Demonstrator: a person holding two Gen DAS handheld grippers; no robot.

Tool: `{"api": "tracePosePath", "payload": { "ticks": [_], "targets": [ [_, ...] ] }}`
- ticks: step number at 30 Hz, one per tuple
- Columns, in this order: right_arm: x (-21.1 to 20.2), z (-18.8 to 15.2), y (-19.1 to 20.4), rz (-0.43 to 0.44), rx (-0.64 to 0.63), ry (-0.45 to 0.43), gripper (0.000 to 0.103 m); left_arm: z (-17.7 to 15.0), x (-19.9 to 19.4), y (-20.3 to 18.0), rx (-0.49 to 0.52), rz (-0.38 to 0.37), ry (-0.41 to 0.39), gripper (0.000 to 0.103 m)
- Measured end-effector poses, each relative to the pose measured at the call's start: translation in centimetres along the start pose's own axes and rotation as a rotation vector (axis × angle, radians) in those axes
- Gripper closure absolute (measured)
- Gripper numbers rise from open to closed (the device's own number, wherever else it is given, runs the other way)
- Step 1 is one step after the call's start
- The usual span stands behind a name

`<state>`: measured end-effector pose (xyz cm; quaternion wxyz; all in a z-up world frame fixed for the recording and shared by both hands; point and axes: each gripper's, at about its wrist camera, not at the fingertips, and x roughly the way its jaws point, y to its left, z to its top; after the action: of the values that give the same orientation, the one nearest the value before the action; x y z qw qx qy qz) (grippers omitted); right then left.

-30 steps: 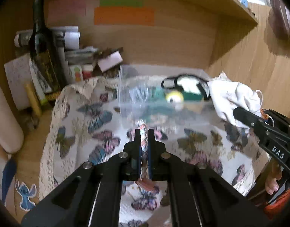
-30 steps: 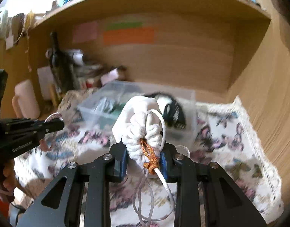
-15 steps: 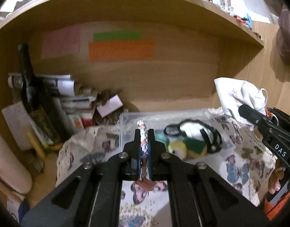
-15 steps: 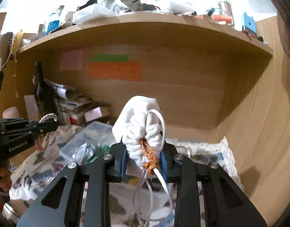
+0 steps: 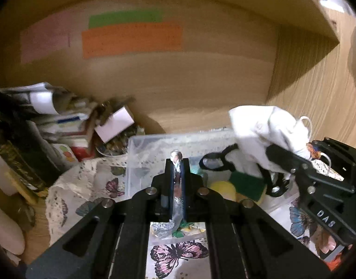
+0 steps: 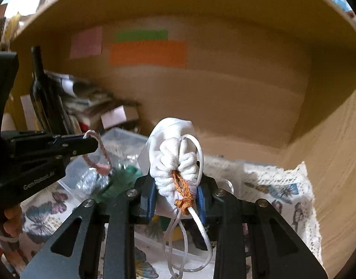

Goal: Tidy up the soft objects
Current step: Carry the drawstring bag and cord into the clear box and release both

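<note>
My left gripper [image 5: 176, 162] is shut on a pink braided cord [image 5: 176, 157], held over the near edge of a clear plastic bin [image 5: 154, 141]. The cord [image 6: 101, 148] hangs in a loop from the left gripper [image 6: 89, 143] in the right wrist view. My right gripper [image 6: 176, 190] is shut on a white drawstring pouch [image 6: 173, 144] with white cords and an orange tie, held above the bin's right side. The pouch [image 5: 266, 125] and right gripper [image 5: 278, 153] show in the left wrist view. The bin holds a yellow ball [image 5: 222, 189], a green sponge [image 5: 245, 183], black straps and silver foil.
The bin [image 6: 124, 144] sits on a butterfly-print cloth [image 5: 89, 186] inside a wooden shelf nook. A dark bottle [image 6: 42, 93], papers and small boxes [image 5: 115, 123] crowd the back left. The wooden side wall [image 6: 336, 162] is close on the right.
Both grippers have moved forward and down toward the bin with their loads still held. The bin now lies directly under both of them.
</note>
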<state>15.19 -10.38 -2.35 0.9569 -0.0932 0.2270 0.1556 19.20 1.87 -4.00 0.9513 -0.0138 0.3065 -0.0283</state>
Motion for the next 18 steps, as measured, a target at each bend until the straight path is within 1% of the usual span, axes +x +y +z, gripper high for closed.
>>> {"api": "tracePosePath", "payload": {
  "ticks": [4,7,10,14,18],
  "targets": [
    [1.9,-0.8,-0.1,0.018,-0.005,0.064,0.078,-0.5,1.9,-0.2,0.009,-0.026,0.050,0.099],
    [3.3,-1.3,-0.1,0.034,-0.003,0.112,0.078,-0.8,3.1,-0.4,0.018,-0.023,0.082,0.099],
    [4.6,-1.9,-0.1,0.033,-0.009,0.154,0.078,-1.3,4.3,-0.6,0.023,-0.029,0.118,0.099],
    [5.8,-2.4,0.2,0.029,-0.027,0.208,0.078,-1.9,5.3,-0.8,0.033,-0.028,0.153,0.099],
    [6.0,-2.6,0.5,0.030,-0.047,0.236,0.075,-2.0,5.5,-0.5,0.024,-0.030,0.169,0.098]
  ]
}}
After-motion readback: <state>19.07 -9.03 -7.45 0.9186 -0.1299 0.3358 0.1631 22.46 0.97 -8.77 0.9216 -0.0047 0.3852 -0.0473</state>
